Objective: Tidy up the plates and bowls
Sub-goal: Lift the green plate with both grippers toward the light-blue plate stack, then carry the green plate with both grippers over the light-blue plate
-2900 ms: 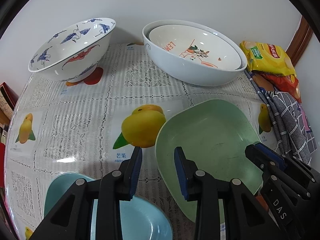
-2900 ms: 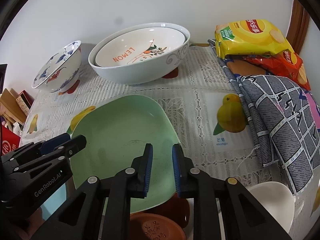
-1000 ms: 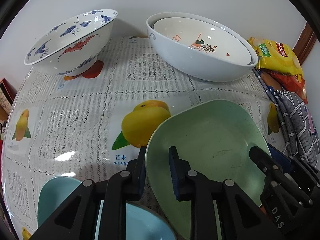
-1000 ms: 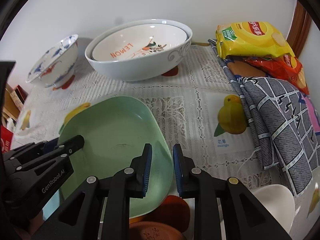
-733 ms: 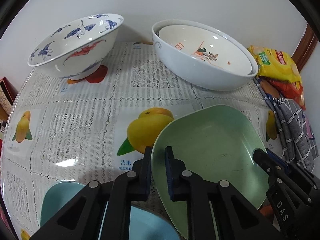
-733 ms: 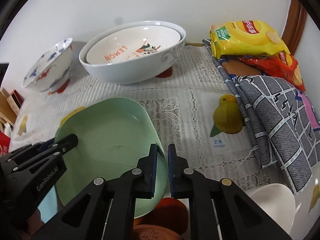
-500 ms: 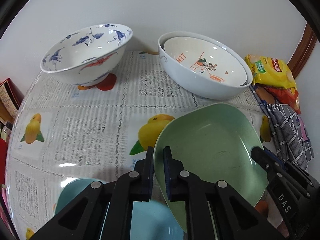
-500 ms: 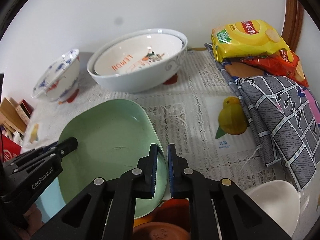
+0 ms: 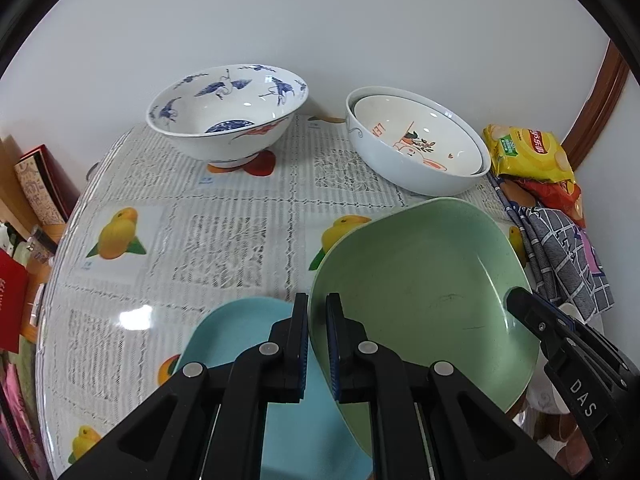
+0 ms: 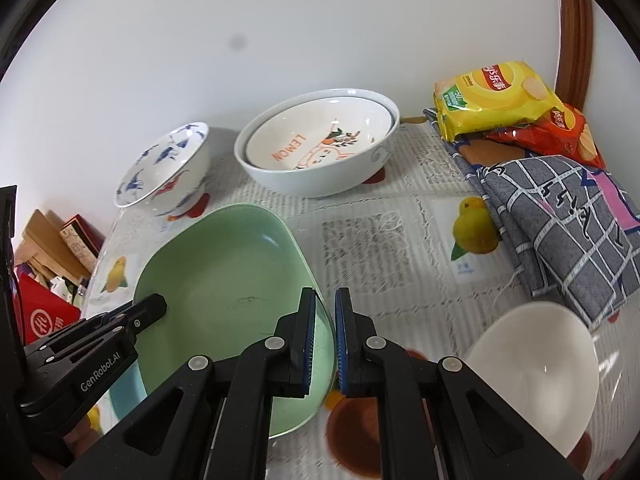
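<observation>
A green squarish plate is held in the air between both grippers. My left gripper is shut on its left rim. My right gripper is shut on its right rim; the plate also shows in the right wrist view. A light blue plate lies on the table below the green plate's left side. At the back stand a blue-and-white patterned bowl and two nested white bowls, the inner one marked LEMON. A plain white bowl sits near my right gripper.
The table has a lace cloth with fruit prints. Chip bags and a grey checked cloth lie at the right. A brown dish sits under the green plate's near edge. Boxes stand off the left edge.
Both grippers have closed on the green plate's rims and lifted it off the table. The plate now hangs above the blue plate and the table looks farther away.
</observation>
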A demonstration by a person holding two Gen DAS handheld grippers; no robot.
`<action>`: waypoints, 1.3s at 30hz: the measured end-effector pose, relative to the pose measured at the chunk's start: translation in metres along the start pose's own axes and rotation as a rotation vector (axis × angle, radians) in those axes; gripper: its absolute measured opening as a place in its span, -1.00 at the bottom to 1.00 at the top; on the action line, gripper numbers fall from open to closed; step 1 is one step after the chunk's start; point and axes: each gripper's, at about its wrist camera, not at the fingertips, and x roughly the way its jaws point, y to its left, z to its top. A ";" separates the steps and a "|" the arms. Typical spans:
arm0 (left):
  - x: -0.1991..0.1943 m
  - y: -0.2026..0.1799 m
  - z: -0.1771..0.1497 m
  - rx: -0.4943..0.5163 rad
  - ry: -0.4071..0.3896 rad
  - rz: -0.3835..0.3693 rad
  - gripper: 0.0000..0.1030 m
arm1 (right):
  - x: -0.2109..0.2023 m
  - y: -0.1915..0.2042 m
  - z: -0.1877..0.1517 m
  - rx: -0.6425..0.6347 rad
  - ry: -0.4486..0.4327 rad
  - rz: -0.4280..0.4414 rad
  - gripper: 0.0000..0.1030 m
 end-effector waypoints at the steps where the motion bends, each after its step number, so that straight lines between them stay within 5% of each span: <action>1: -0.004 0.003 -0.002 -0.003 -0.003 0.000 -0.83 | -0.003 0.003 -0.002 -0.001 -0.001 0.003 -0.81; 39: -0.110 0.043 -0.072 -0.025 -0.100 -0.036 -0.83 | -0.108 0.048 -0.079 0.014 -0.087 0.027 -0.82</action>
